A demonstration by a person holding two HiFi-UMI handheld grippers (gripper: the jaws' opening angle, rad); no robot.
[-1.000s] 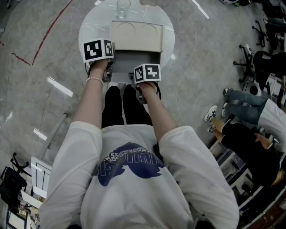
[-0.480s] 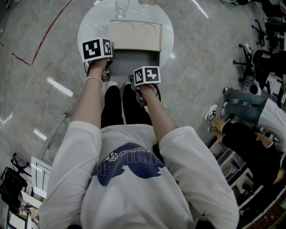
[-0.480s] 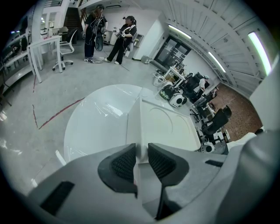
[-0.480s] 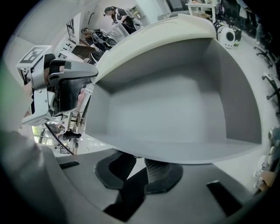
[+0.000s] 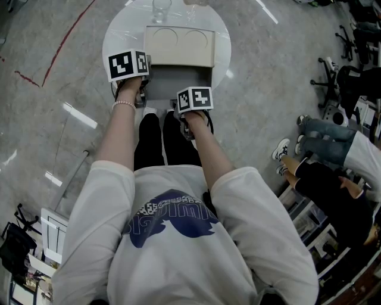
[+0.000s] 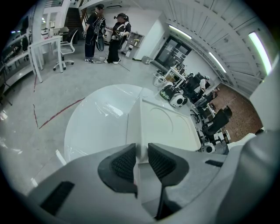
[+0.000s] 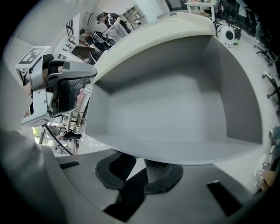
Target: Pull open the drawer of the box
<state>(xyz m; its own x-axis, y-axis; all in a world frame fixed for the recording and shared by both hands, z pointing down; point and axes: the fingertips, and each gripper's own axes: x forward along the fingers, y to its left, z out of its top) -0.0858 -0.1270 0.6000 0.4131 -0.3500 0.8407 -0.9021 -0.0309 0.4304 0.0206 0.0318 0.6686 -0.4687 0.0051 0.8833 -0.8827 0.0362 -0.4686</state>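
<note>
A cream box (image 5: 180, 46) with two round recesses in its top stands on a round white table (image 5: 122, 36). Its grey drawer (image 5: 178, 76) is pulled out toward me and is empty inside (image 7: 175, 109). My left gripper (image 5: 138, 80) is at the box's near left corner; in the left gripper view its jaws (image 6: 141, 159) are shut on the box's pale edge (image 6: 168, 124). My right gripper (image 5: 193, 98) sits at the drawer's front; its jaws (image 7: 139, 164) reach under the front rim, close together, and what they pinch is hidden by that rim.
A clear glass (image 5: 162, 9) stands on the table behind the box. My legs are just below the drawer's front. Seated people (image 5: 333, 167) and office chairs (image 5: 339, 77) are at the right. A red line (image 5: 59, 47) runs across the floor at the left.
</note>
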